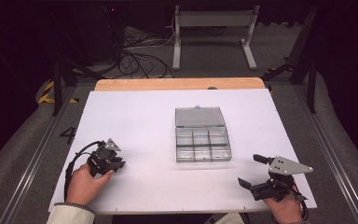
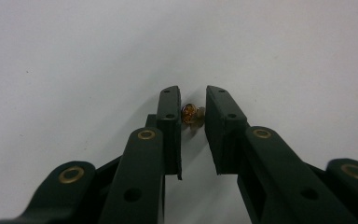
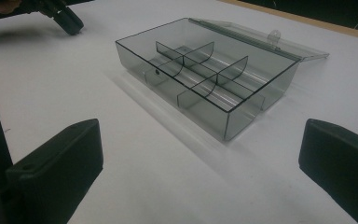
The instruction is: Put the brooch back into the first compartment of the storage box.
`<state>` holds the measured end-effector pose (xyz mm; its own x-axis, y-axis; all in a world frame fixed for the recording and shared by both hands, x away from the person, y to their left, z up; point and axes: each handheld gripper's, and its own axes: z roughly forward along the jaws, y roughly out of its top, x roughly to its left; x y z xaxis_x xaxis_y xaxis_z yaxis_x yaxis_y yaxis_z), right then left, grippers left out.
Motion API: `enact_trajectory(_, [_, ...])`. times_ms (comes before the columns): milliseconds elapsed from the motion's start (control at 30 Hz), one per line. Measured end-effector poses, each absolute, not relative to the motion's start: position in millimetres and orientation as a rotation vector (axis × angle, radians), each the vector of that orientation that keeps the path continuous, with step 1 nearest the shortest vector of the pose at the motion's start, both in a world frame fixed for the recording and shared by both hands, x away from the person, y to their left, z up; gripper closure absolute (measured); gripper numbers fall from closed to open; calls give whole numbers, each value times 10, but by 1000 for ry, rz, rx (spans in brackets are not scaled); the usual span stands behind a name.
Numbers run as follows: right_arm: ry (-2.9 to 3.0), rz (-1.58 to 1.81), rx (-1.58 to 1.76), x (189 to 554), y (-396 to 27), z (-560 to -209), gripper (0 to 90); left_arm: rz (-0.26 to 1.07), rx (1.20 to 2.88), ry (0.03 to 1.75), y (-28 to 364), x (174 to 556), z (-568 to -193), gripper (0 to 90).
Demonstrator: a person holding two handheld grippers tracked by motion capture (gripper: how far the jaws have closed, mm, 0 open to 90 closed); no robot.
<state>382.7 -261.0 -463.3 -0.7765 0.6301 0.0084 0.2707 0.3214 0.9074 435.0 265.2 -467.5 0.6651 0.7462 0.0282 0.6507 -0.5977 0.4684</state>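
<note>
Left gripper has its jaws clamped on a small amber bead, pinched right at the tips, just off the white table. Right gripper waits, jaws wide apart, holding nothing. Clear box, lid open, sits mid-table with 6 compartments. Best now: lift straight, keep squeezing steady, carry low so the bead can't pop out

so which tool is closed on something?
The left tool, at the table's near-left: its jaws pinch a small amber bead. The right tool stands wide open with nothing between its jaws.
</note>
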Motion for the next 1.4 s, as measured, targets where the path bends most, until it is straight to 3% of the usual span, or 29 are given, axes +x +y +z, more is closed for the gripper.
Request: enact_trajectory(1400, [2245, 1434, 801, 3826, -2612, -4631, 4, 351, 2329, 1062, 2684, 4277, -4447, 774])
